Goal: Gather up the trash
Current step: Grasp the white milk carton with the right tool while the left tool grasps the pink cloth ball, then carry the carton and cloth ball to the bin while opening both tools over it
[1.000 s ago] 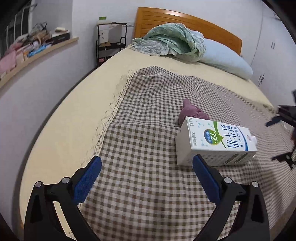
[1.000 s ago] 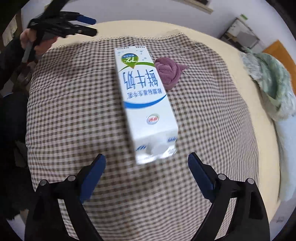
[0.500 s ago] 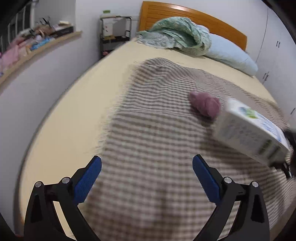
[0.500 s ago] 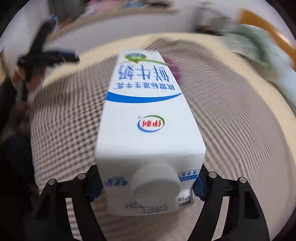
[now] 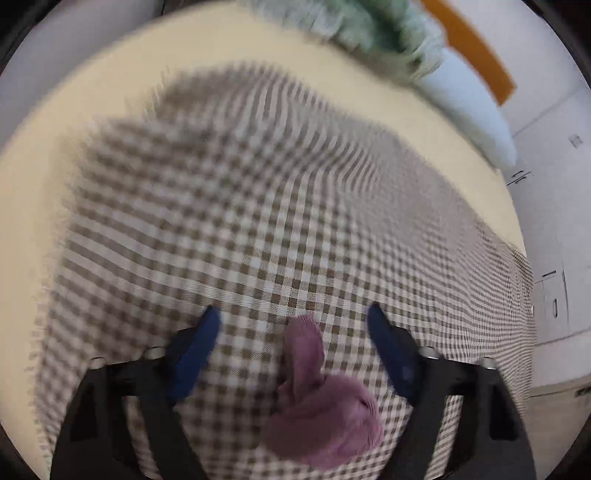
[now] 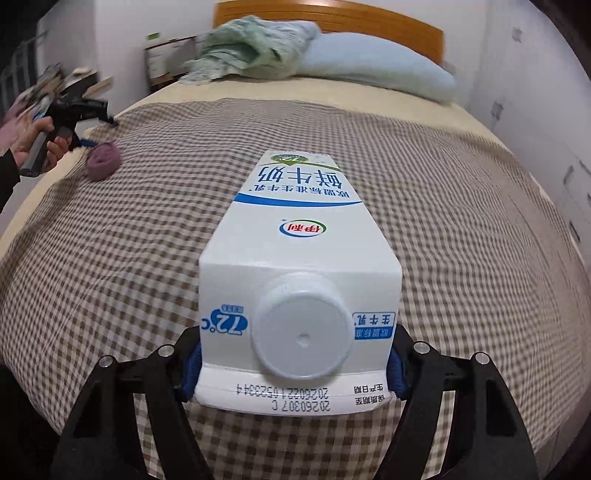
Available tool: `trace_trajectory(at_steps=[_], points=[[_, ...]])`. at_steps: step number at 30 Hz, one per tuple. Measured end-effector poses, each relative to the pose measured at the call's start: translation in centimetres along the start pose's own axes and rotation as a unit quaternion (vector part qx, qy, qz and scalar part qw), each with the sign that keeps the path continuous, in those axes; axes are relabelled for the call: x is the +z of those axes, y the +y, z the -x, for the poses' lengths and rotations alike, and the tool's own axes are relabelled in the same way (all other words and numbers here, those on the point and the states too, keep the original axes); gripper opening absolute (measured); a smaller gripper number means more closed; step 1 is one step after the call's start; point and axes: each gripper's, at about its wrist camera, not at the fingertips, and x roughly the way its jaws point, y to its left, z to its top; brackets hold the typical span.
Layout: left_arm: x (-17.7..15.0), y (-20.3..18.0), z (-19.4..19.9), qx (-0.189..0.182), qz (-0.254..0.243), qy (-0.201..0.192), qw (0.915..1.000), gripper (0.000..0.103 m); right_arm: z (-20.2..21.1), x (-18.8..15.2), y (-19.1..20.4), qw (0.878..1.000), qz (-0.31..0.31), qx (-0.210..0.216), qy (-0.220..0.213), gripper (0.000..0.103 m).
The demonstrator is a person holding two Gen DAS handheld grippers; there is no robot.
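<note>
**Carton clamped, purple wad between closing jaws**

The right gripper [image 6: 295,365] has the milk carton [image 6: 295,240] clenched at its capped end, blue pads pressed to both sides, the white cap [image 6: 303,328] facing the camera and the carton stretching away over the checked blanket [image 6: 461,221]. Over by the bed's left edge, the left gripper [image 5: 291,347] points down at the purple wad [image 5: 321,402], jaws closing with the wad between them, pads not touching it. From the right wrist view a hand [image 6: 35,142] carries that gripper just beside the wad. At the head of the bed [image 6: 51,199] lie a green throw [image 6: 251,48] and a pale blue pillow [image 6: 376,70] against the wooden headboard [image 6: 369,22], well apart from both grippers.
</note>
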Motion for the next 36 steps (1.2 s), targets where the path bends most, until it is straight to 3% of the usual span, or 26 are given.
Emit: trace_trajectory(at_steps=[1,2,5,11,16,22,26,30,36], points=[[-0.1,-0.2,-1.1,-0.002,-0.009,0.024,0.9997,0.018,0.0,-0.3,-0.1,1.0,-0.012,0.001,0.001,0.071],[-0.6,-0.7,-1.9,-0.01,-0.023,0.05,0.9984,0.0,0.5,-0.9,-0.5,1.0,-0.022,0.001,0.002,0.071],[-2.4,-1.8,-0.7,-0.03,-0.055,0.048,0.9969,0.001,0.8,-0.3,-2.0,0.999,-0.041,0.005,0.011,0.071],[-7.4,-4.5,9.3,-0.062,-0.095,-0.014,0.9935,0.0,4.9,-1.3,-3.2,0.999,-0.052,-0.002,0.014,0.07],[-13.4,-8.5,18.0,-0.071,-0.153,-0.068,0.9833,0.0,10.7,-3.5,-5.0,0.996,-0.082,-0.017,-0.003,0.07],[-21.3,-14.9,23.5,-0.098,-0.227,-0.096,0.9643,0.0,19.4,-8.3,-6.9,0.994,-0.096,-0.035,-0.023,0.07],[-28.8,-19.6,25.2,-0.133,-0.28,-0.101,0.9453,0.0,24.5,-14.2,-7.5,0.996,-0.075,-0.055,0.003,0.071],[-36.1,-23.4,25.1,-0.173,-0.309,-0.073,0.9323,0.0,27.9,-22.4,-8.6,0.991,-0.079,-0.076,0.077,0.071],[-45.8,-28.8,21.6,-0.217,-0.341,-0.005,0.9147,0.0,24.6,-37.5,-10.1,0.961,-0.115,-0.066,0.241,0.071]])
